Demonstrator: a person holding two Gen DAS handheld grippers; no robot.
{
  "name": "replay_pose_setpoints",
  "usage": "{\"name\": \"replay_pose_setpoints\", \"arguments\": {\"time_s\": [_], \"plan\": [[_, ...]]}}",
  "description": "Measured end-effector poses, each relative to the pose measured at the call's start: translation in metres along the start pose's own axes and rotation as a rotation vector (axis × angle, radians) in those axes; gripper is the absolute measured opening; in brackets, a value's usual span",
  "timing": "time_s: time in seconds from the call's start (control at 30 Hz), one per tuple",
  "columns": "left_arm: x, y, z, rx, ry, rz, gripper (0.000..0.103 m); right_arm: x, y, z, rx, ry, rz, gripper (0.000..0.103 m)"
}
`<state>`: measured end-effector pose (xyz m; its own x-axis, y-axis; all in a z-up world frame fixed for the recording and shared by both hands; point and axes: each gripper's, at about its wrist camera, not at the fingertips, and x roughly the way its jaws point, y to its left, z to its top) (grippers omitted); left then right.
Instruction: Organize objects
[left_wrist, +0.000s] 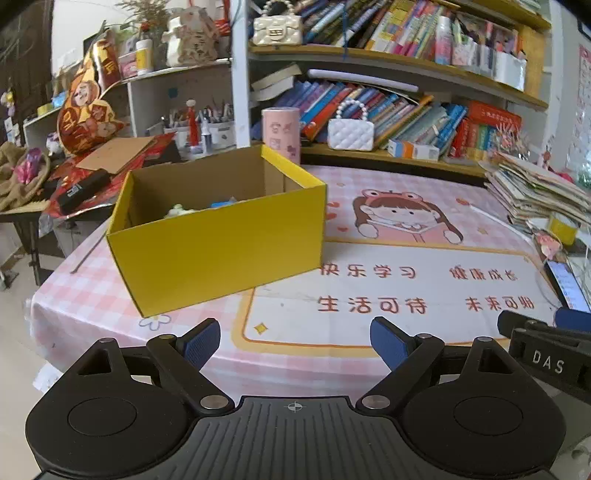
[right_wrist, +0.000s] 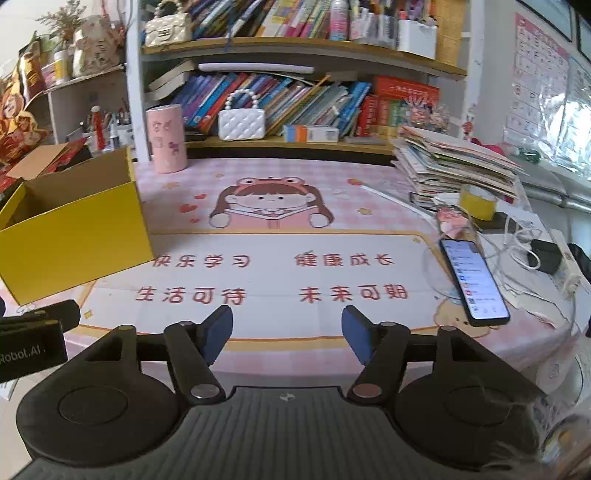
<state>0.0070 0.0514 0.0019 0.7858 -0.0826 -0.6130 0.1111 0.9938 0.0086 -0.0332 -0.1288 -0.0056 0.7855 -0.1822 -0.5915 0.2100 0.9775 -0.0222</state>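
Note:
A yellow cardboard box (left_wrist: 221, 251) with no lid stands on the pink checked tablecloth (left_wrist: 369, 184), left of the cartoon print. Small pale and blue objects (left_wrist: 201, 208) lie inside it, mostly hidden by its front wall. My left gripper (left_wrist: 295, 343) hovers over the table's near edge, just in front of the box's right corner, open and holding nothing. In the right wrist view the box (right_wrist: 74, 236) is at the left. My right gripper (right_wrist: 287, 334) hangs over the printed characters, open with nothing between its blue pads (right_wrist: 218, 332).
A lit phone (right_wrist: 474, 280) lies at the right edge beside cables and a yellow tape roll (right_wrist: 476, 201). A stack of books and papers (right_wrist: 458, 166) fills the back right. A pink cylinder (right_wrist: 166, 138) and a white quilted bag (right_wrist: 242, 123) stand before the bookshelf.

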Motion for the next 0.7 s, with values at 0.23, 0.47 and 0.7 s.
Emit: {"name": "replay_pose_setpoints", "arguments": {"time_s": [0.23, 0.47, 0.7], "plan": [[-0.004, -0.019, -0.003, 0.04, -0.009, 0.022, 0.093, -0.004, -0.014, -0.006, 0.02, 0.003, -0.015, 0.071], [-0.006, -0.031, -0.004, 0.06, -0.009, 0.032, 0.098, -0.009, -0.021, -0.008, 0.03, -0.005, -0.014, 0.09], [-0.008, -0.036, -0.005, 0.063, -0.004, 0.05, 0.1, -0.009, -0.025, -0.008, 0.032, -0.004, -0.034, 0.101]]}}
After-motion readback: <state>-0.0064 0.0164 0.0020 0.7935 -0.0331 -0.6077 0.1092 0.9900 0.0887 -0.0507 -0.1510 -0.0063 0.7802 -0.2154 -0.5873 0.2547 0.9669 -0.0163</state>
